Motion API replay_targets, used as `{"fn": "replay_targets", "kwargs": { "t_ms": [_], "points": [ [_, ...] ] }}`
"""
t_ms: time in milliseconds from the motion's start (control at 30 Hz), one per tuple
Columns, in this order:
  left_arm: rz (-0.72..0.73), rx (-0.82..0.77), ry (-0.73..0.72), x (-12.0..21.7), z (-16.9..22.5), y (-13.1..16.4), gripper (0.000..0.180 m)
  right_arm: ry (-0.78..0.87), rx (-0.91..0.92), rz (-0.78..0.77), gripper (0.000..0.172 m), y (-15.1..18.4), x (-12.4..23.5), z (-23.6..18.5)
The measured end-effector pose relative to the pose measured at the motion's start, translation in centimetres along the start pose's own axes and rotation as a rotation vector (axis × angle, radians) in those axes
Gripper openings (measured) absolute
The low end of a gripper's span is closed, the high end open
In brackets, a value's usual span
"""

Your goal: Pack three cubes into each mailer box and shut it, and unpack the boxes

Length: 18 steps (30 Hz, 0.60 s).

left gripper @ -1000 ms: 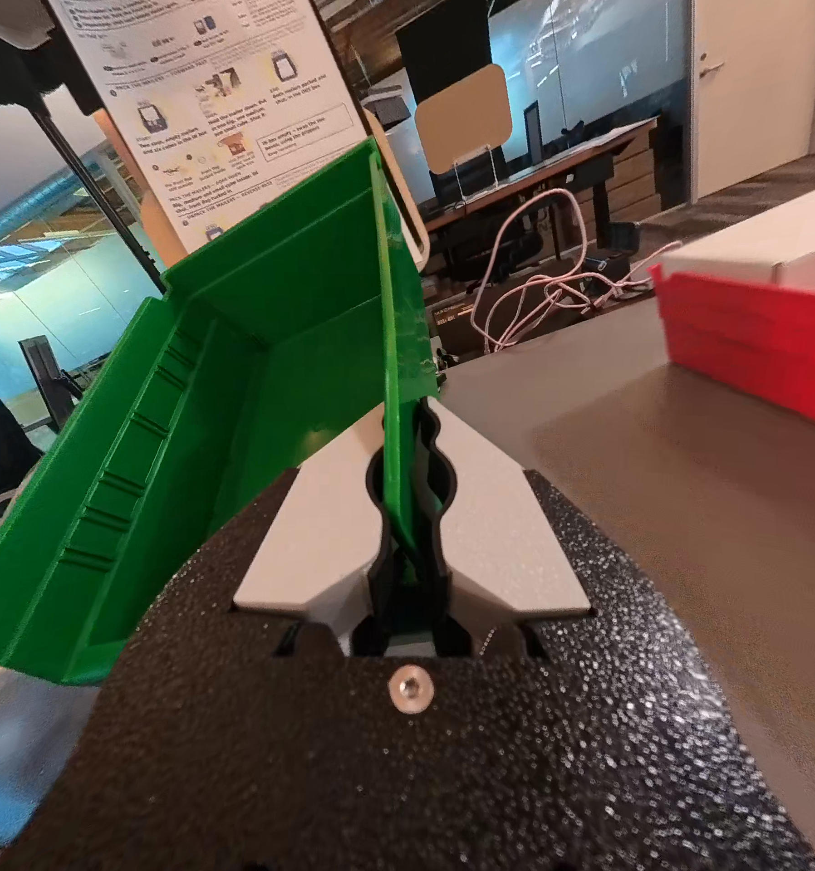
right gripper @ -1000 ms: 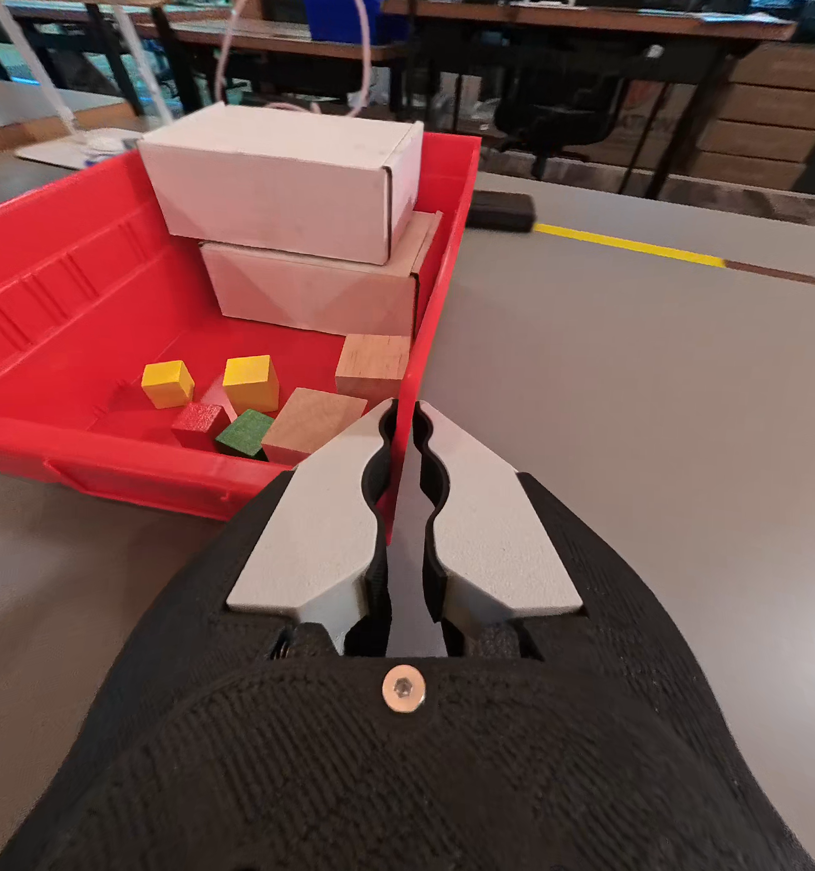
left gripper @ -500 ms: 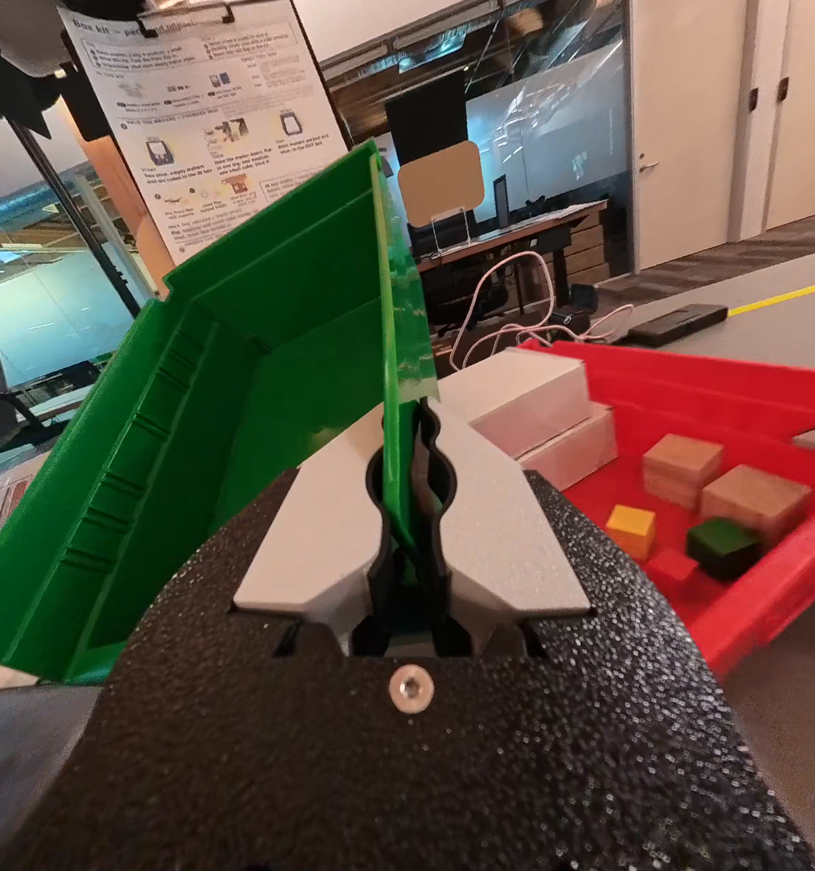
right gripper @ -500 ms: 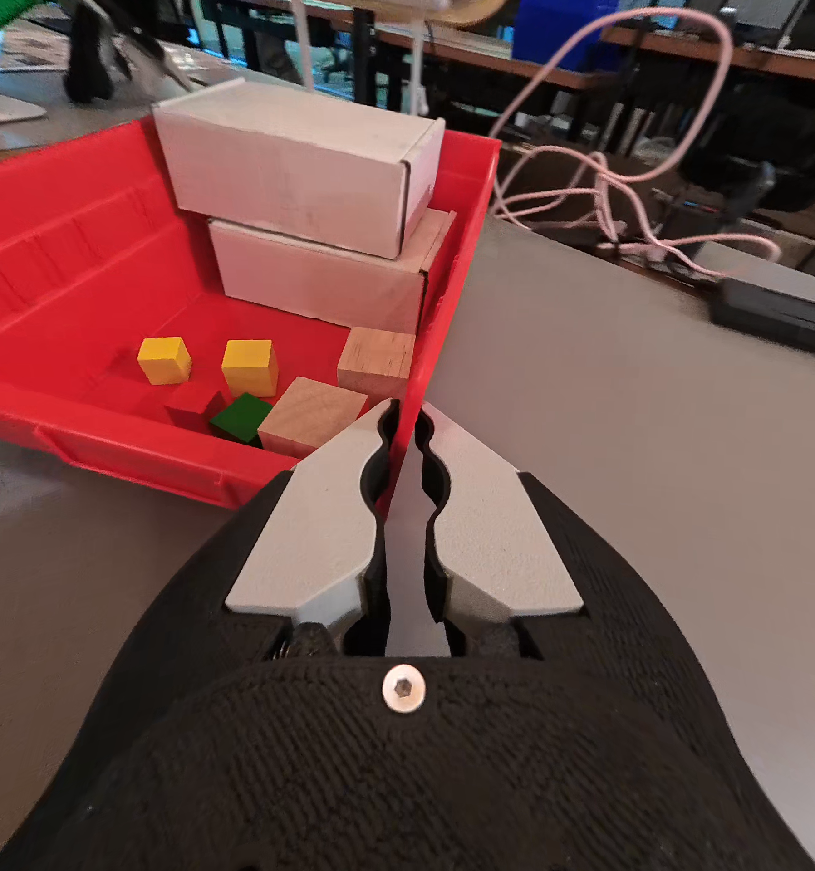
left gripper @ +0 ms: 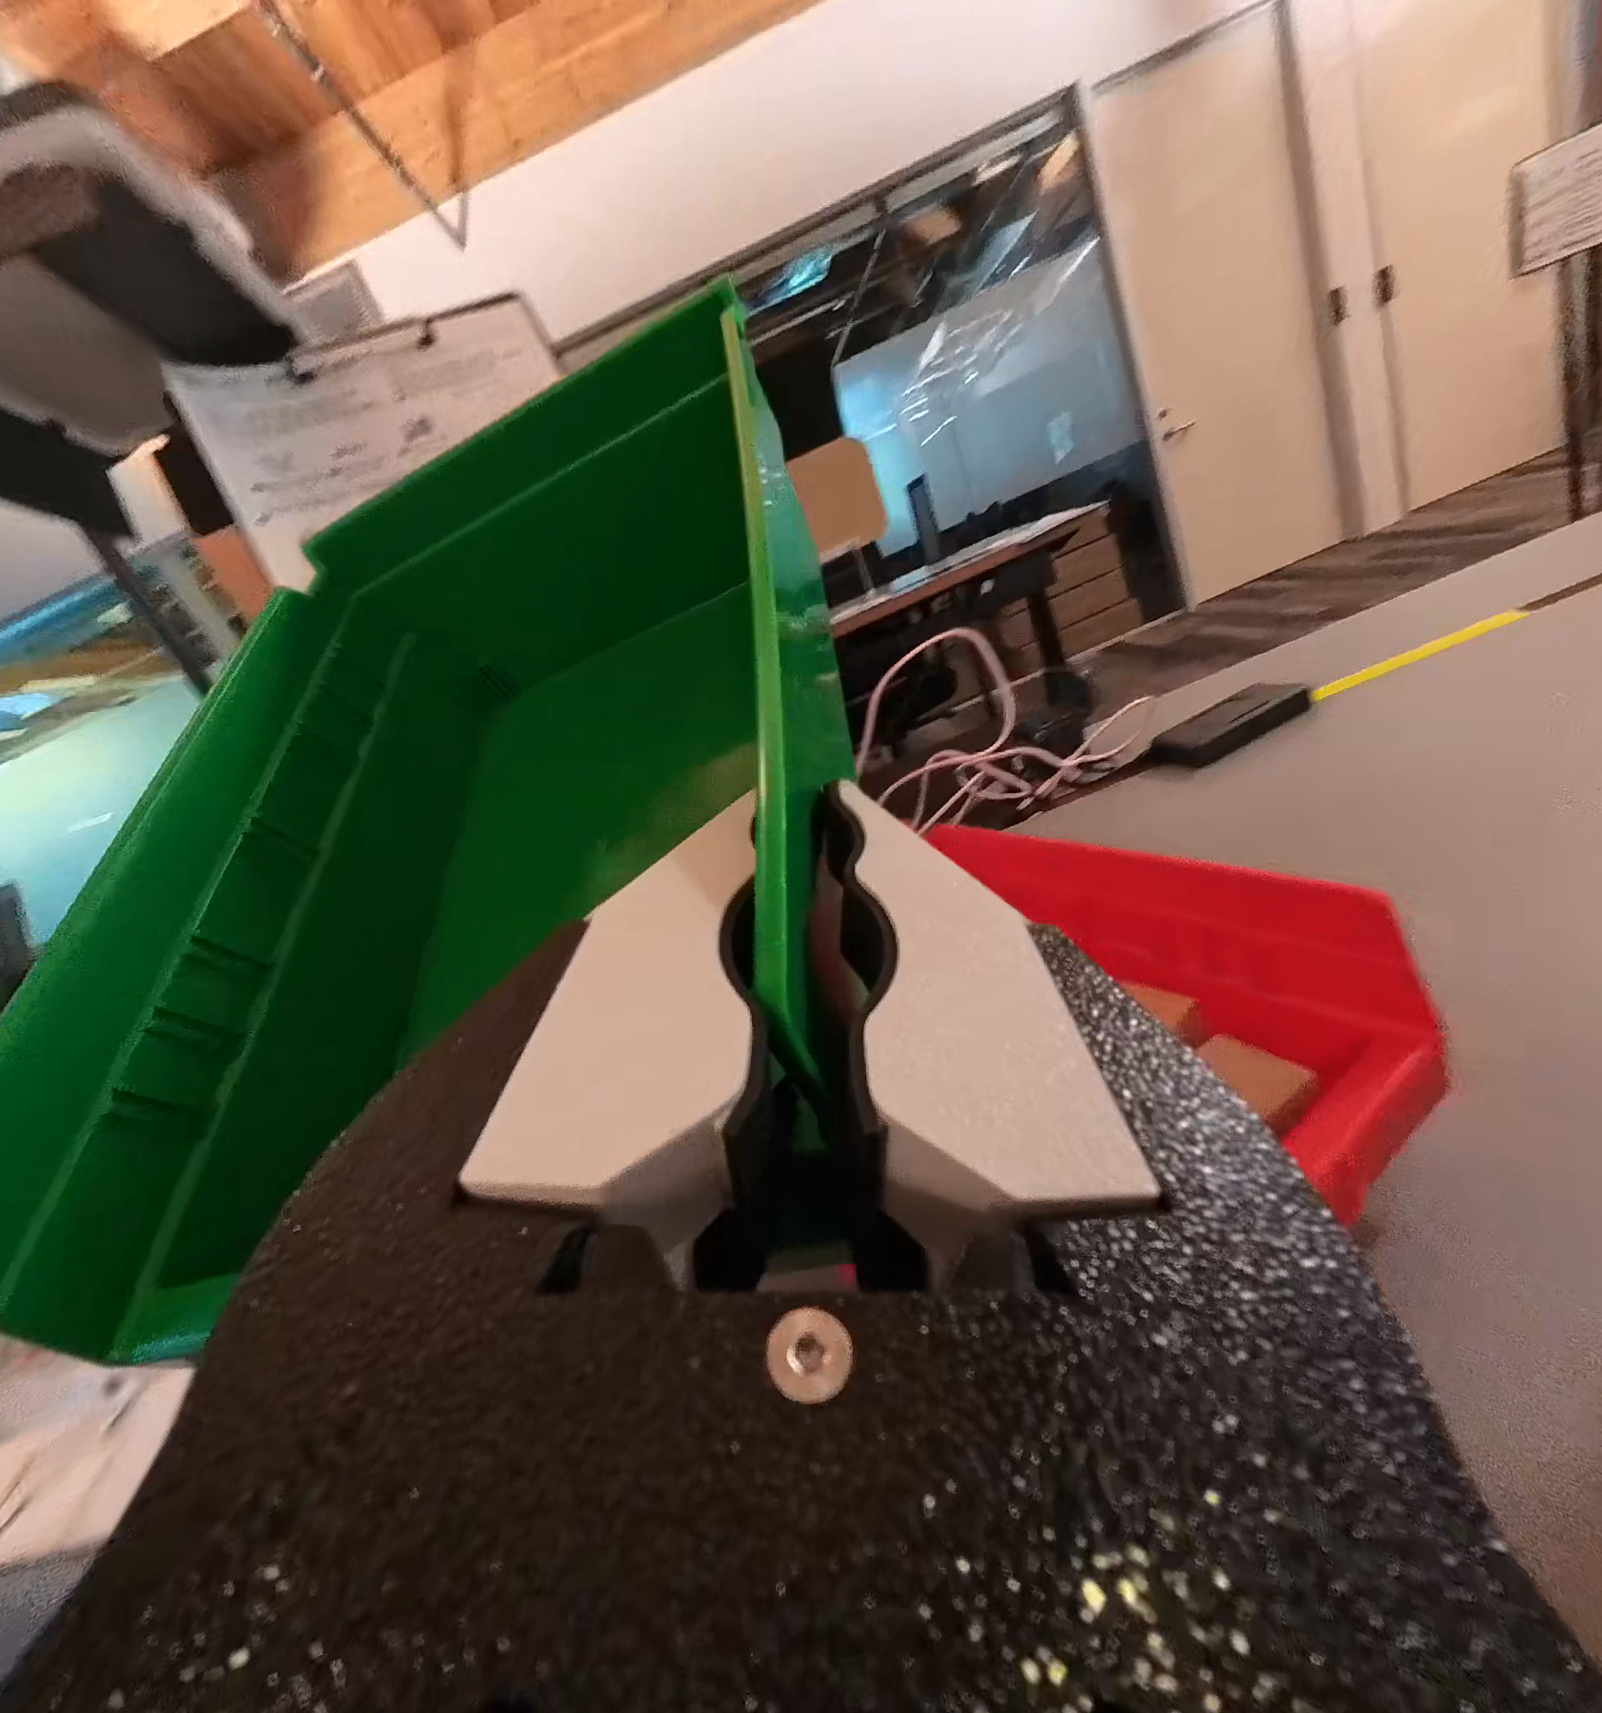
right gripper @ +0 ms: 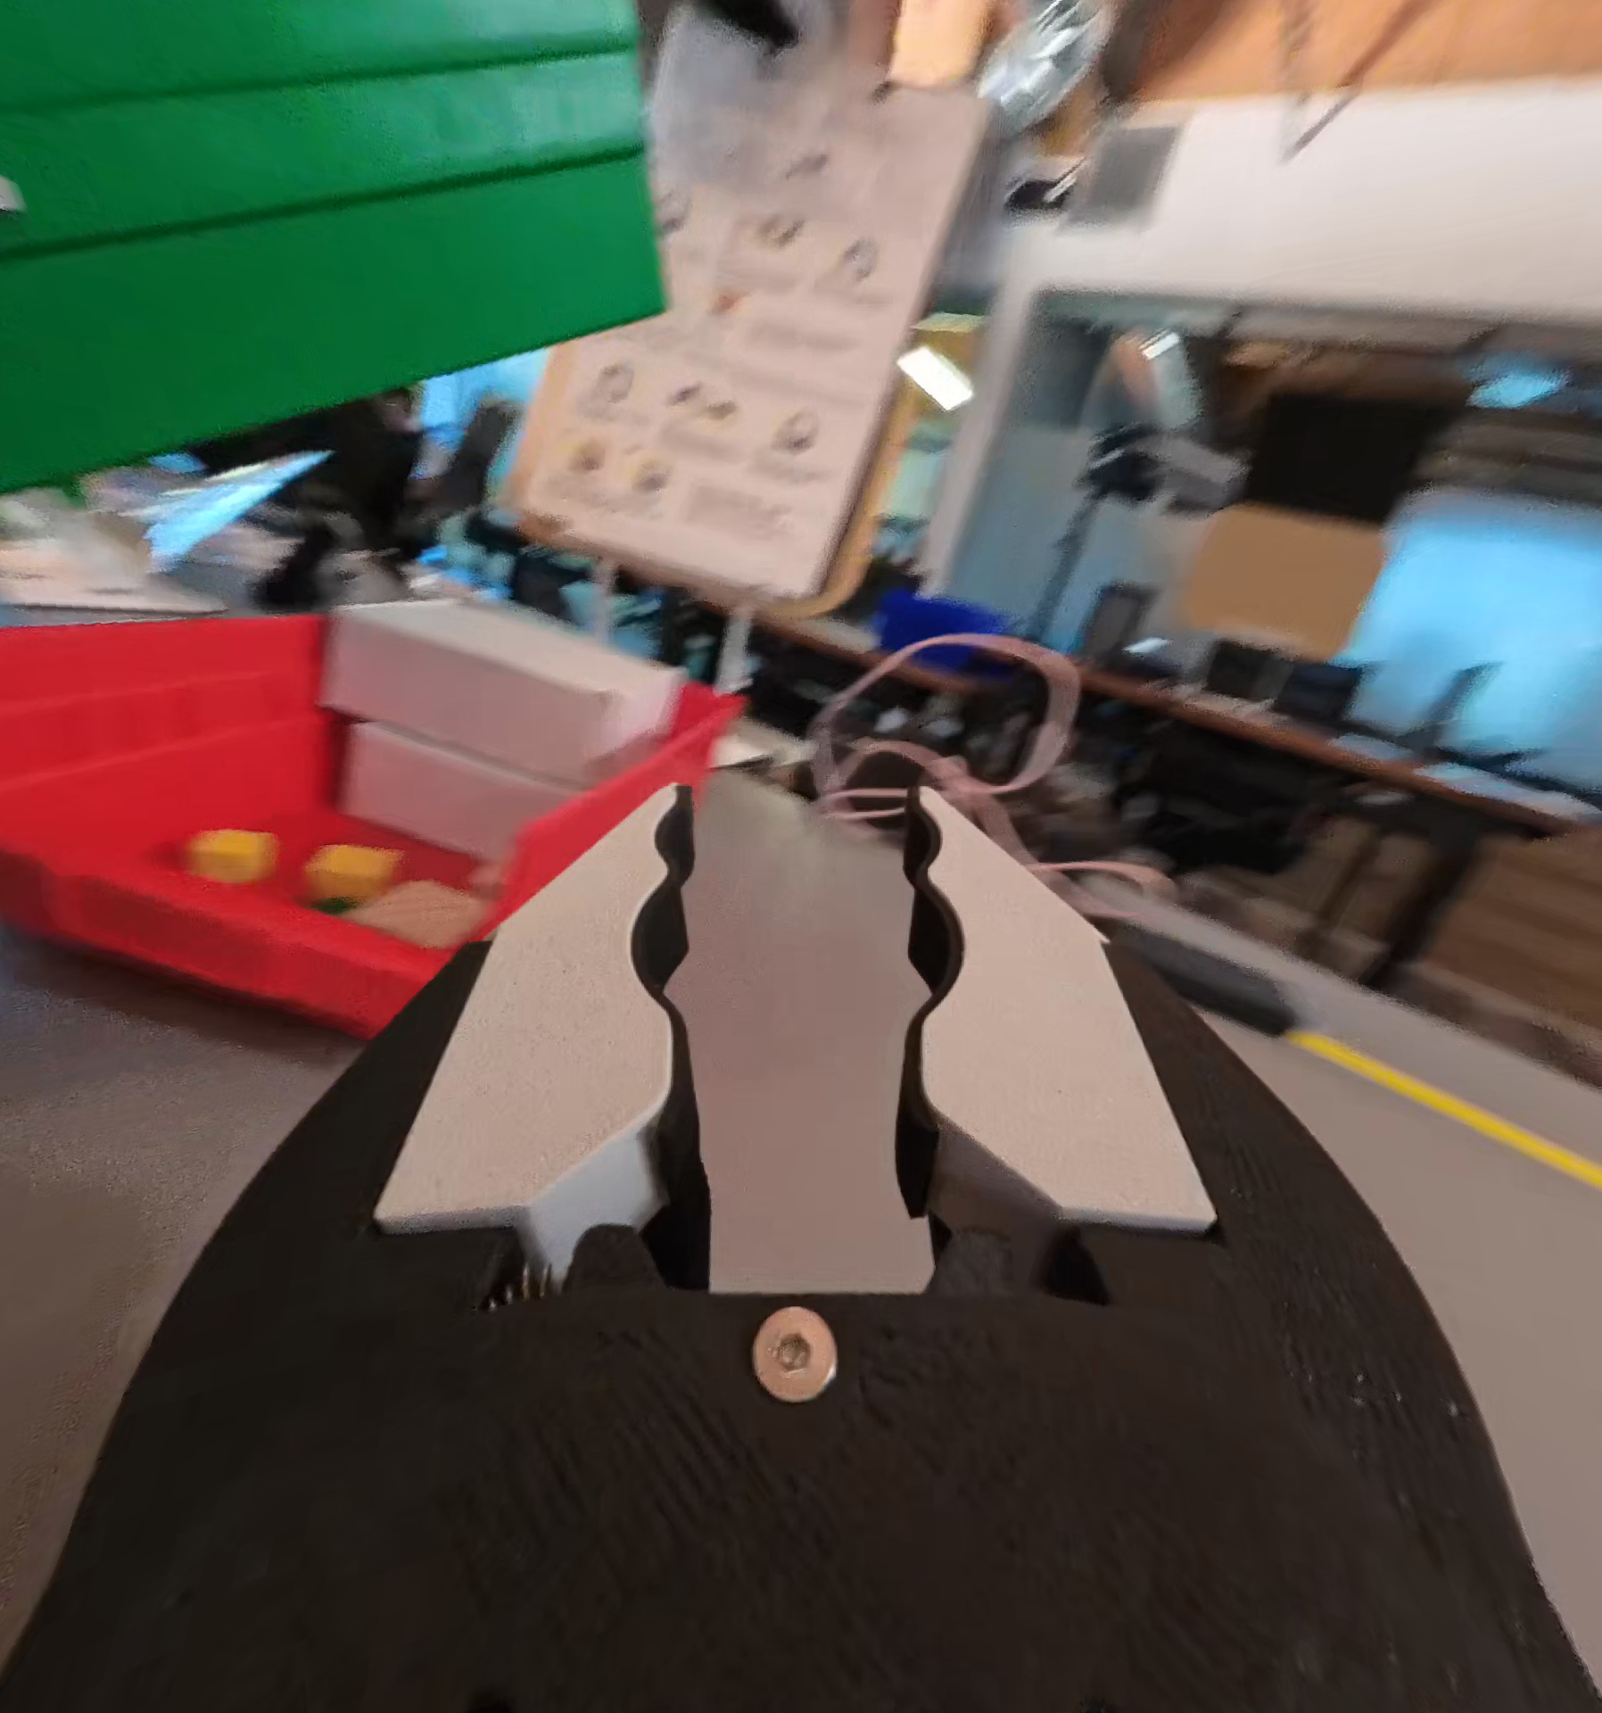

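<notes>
My left gripper (left gripper: 793,834) is shut on the side wall of a green bin (left gripper: 389,834) and holds it tilted in the air; the bin looks empty. The same bin shows at the top left of the right wrist view (right gripper: 269,232). My right gripper (right gripper: 797,816) is open and empty above the grey table, just right of the red bin (right gripper: 130,742). The red bin holds two stacked white mailer boxes (right gripper: 491,686), two yellow cubes (right gripper: 232,853) and a wooden cube (right gripper: 417,913). In the left wrist view the red bin (left gripper: 1242,945) lies to the right with wooden cubes (left gripper: 1251,1080).
The grey table (left gripper: 1427,881) stretches right, with a yellow line (right gripper: 1474,1122) and a black flat object (left gripper: 1233,723) near its far edge. Pink cables (right gripper: 946,742) hang behind the table. An instruction board (right gripper: 760,371) stands behind the red bin. The gap from one gripper's tips to the other's is roughly 25 cm.
My right gripper let go of the red bin's wall, opened, and swung up and right. My left gripper lifted and turned with the green bin still held.
</notes>
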<state>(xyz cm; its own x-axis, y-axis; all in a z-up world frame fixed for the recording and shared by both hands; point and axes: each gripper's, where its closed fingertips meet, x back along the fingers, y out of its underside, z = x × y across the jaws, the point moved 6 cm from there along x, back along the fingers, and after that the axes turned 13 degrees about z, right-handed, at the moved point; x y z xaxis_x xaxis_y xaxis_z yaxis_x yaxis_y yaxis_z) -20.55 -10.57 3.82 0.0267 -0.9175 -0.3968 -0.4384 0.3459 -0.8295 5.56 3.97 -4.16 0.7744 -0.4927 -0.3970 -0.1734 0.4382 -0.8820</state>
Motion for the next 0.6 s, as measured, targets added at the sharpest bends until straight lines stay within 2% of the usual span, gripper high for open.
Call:
{"fn": "replay_targets", "kwargs": {
  "t_ms": [133,233,300,367,467,600],
  "points": [
    [0.11,0.101,0.187,-1.0,4.2,-1.7,0.006,0.292,0.135,0.102,0.041,-2.4,6.4,7.9],
    [0.147,0.165,0.322,-2.0,8.7,-2.7,0.005,0.468,0.218,0.196,0.038,-4.2,11.3,12.1],
    [0.168,0.147,0.401,-2.6,12.4,-3.7,0.005,0.567,0.32,0.218,0.037,-4.6,14.2,14.3],
    [0.185,0.121,0.504,-3.1,16.2,-4.9,0.005,0.613,0.385,0.183,0.034,-4.2,16.4,15.9],
    [0.193,0.163,0.681,-4.6,21.4,-6.4,0.005,0.63,0.366,0.131,0.035,-3.6,18.7,18.0],
    [0.146,0.209,0.846,-7.9,28.8,-6.4,0.005,0.752,0.366,0.203,0.036,-4.6,21.9,20.4]
  ]
}}
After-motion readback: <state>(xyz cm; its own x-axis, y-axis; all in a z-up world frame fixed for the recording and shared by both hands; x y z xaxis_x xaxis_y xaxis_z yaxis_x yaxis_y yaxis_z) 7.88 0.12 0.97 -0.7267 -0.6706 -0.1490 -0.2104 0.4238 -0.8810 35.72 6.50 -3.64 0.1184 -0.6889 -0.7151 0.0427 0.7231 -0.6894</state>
